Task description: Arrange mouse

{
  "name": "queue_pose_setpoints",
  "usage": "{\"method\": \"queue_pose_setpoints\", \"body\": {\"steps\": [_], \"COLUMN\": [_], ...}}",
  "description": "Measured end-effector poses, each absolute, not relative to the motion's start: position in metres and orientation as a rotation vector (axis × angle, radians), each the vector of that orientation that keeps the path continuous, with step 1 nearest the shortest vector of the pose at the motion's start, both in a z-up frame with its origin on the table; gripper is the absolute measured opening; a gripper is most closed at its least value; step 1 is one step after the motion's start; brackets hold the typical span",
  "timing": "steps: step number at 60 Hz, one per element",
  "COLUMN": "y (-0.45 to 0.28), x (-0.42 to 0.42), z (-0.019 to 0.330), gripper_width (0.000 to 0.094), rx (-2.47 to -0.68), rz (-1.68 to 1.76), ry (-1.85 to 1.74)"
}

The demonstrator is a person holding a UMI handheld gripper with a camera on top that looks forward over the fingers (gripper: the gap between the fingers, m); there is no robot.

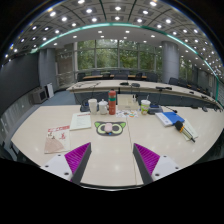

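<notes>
tool (110,160) held released above the pale counter (40,125), its pink pads (76,155) apart and grasping nothing. no mouse can be made out among the cups (103,105) and papers (81,121) beyond; arranging apparently not yet begun.

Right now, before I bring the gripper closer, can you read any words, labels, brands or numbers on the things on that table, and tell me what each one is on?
No text can be read in the gripper view.
Cups: any print is too small to read.
Papers and blue items: any print is too small to read.
Gripper: open above the table, holding nothing; no marking visible on its pads.
</notes>
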State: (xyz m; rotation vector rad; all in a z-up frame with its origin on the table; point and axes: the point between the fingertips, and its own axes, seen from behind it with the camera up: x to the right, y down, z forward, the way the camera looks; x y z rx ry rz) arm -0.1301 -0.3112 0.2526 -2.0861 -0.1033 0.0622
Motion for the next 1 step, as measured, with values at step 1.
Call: {"method": "queue_pose_setpoints", "body": {"steps": [1], "y": [-0.3131], "x": [-0.1298], "z": [0.2537], "gripper_width": [0.0853], "rx": [-2.085], "rz": [0.068], "ry": [-0.100]}}
